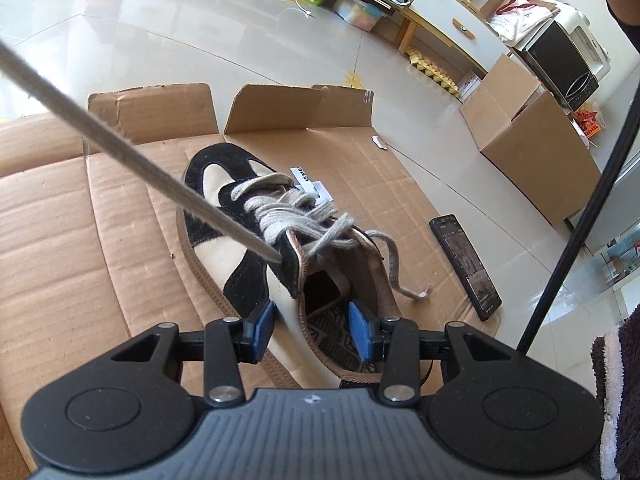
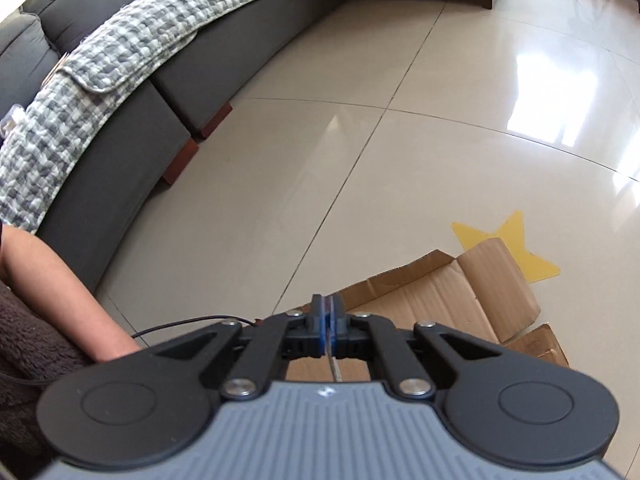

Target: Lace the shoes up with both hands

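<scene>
A black and cream shoe [image 1: 240, 240] with a brown sole lies on flattened cardboard [image 1: 80, 240], toe pointing away. Grey laces [image 1: 288, 208] cross its eyelets. One lace strand [image 1: 120, 148] runs taut from the top left eyelet up and out past the upper left. The other lace end [image 1: 394, 268] hangs loose over the right side. My left gripper [image 1: 312, 330] is open; its blue pads [image 1: 264, 328] straddle the shoe's left wall by the heel. My right gripper [image 2: 329, 312] is shut on the shoelace [image 2: 334, 364], a thin grey strand leaving its pads toward the camera.
A black phone [image 1: 466, 266] lies at the cardboard's right edge. Open boxes [image 1: 528, 140] stand beyond it, and a black cable [image 1: 580, 216] slants down the right. A grey sofa [image 2: 120, 140], a yellow star sticker [image 2: 516, 248] and a person's arm [image 2: 52, 288] show around the right gripper.
</scene>
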